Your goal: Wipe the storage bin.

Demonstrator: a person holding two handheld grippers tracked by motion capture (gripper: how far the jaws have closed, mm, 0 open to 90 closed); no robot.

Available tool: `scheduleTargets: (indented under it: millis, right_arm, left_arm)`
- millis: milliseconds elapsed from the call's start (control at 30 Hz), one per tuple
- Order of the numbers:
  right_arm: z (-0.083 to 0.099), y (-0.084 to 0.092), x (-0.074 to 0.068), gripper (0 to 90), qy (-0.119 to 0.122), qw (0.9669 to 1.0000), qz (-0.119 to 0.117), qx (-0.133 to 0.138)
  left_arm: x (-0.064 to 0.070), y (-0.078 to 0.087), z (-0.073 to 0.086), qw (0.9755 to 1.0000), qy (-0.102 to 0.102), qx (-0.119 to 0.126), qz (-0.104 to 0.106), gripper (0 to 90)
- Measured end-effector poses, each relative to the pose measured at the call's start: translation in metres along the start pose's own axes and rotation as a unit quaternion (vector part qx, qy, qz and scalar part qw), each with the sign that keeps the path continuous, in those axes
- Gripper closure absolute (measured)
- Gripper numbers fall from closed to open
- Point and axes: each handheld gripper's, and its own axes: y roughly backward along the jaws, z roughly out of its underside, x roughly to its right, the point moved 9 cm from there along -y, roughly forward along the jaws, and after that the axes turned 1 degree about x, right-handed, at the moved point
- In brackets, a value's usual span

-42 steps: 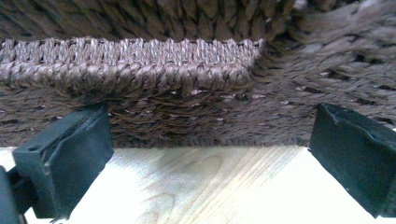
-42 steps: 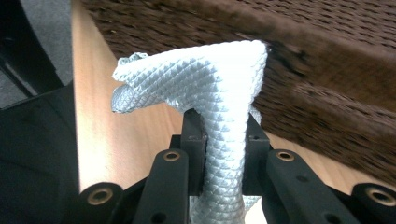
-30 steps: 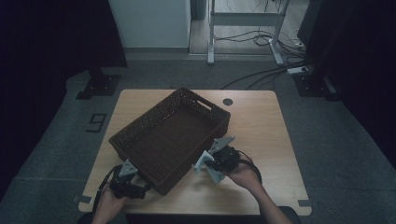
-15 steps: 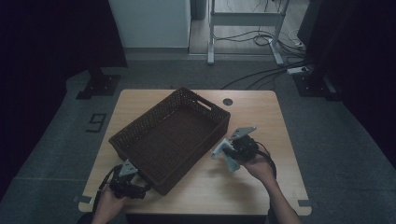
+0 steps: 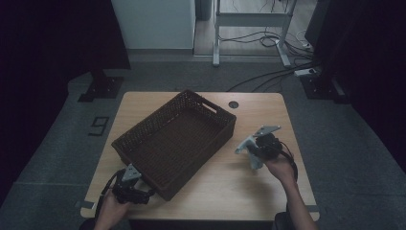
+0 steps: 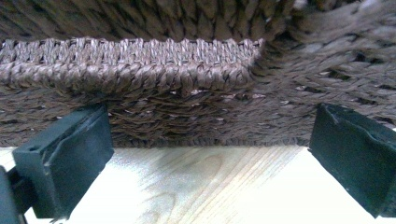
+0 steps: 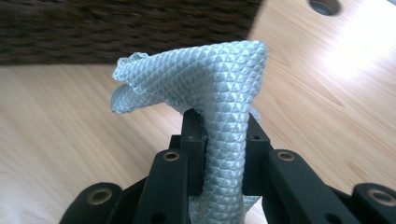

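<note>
Cloth [image 7: 219, 93] | pale grey-blue, waffle-textured, pinched between the closed jaws of the right gripper [image 7: 223, 135], held above the table [image 5: 225, 191] right of the wicker basket [image 5: 177, 139] | judged light, soft, limp, non-fragile; best gripped at a bunched fold, as is done | left gripper [image 6: 210, 158]: jaws wide, nothing held, at the basket's near corner.

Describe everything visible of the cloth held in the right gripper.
The cloth is pale grey-blue, with a fine diamond-textured weave and a slight sheen. The right gripper has its black jaws shut on a bunched fold; the free end stands up and flops over toward the brown basket. It hangs clear above the wooden table.
</note>
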Motion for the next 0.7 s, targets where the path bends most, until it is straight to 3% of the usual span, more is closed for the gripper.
scheduleTargets:
  millis: [433, 700]
  right_arm:
    - [0.027, 0.016, 0.05, 74.9, -0.059, 0.9972, 0.046, 0.0]
    - [0.049, -0.002, 0.059, 74.6, -0.075, 0.9956, 0.046, -0.031]
  left_arm:
    - [0.0, 0.0, 0.0, 1.0, 0.001, 0.0, 0.0, 0.0]
    - [0.0, 0.0, 0.0, 1.0, 0.001, 0.0, 0.0, 0.0]
